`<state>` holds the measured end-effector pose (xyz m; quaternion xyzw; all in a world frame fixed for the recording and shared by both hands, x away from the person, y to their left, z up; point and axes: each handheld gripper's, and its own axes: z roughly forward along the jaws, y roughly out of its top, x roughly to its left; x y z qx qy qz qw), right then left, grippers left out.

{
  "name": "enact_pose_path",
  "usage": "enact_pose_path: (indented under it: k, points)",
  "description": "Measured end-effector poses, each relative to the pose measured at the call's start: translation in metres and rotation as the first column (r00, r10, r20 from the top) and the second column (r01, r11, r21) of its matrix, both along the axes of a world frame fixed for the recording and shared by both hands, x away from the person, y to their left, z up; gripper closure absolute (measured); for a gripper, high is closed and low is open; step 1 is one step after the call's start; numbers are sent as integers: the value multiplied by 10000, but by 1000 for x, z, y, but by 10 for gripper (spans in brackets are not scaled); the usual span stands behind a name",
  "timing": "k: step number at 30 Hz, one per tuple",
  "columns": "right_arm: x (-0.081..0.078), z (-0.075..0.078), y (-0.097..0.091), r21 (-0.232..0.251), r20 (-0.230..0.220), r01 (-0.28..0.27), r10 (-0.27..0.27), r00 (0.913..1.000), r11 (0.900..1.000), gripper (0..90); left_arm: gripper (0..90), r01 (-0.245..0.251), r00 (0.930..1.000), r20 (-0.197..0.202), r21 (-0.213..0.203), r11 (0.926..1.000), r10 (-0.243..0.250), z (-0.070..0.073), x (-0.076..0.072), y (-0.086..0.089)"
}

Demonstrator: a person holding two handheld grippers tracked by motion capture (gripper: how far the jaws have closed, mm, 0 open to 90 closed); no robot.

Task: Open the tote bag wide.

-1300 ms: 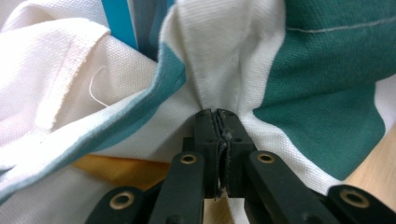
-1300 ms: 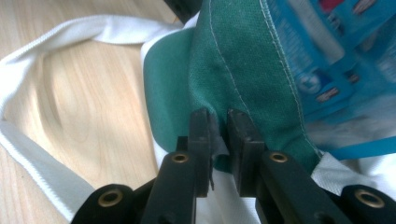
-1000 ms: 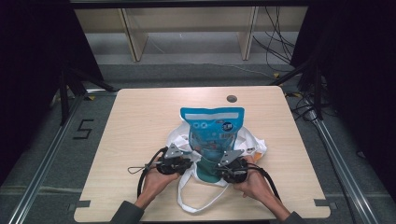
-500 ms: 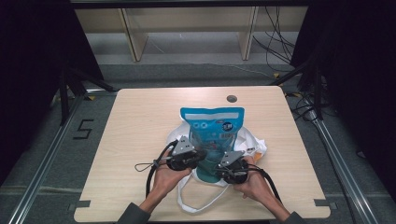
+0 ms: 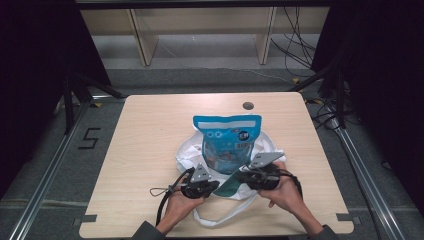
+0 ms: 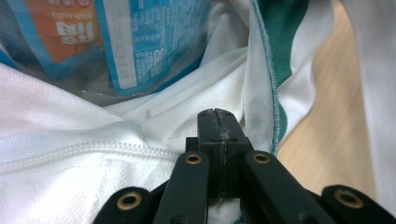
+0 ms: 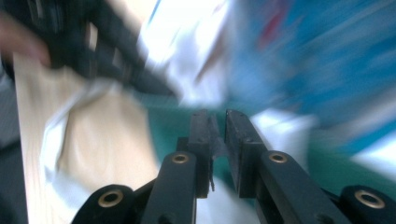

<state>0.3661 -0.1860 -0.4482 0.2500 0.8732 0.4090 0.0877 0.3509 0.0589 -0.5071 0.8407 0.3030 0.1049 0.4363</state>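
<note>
High view: blue snack bag [image 5: 227,142], label print unreadable.

Pale wood table [image 5: 150,150], grey floor [image 5: 210,80], wooden shelving [image 5: 200,25], dark surrounds.

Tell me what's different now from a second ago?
The left gripper slid toward the white cloth bag and its jaws have just closed, pinching the bag's edge. The right gripper lifted its side, holding the bag's mouth open so the green lining shows. The blue snack packet stayed in the bag, and the table did not change.
</note>
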Motion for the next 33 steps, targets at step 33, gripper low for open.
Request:
enact_pose_path:
  k: [33]
  points:
    - [47,16,-80,740,1086,2644,-2713,9563,9616,863,826,-484,9958,701,-1361,9895,583,53,19,33]
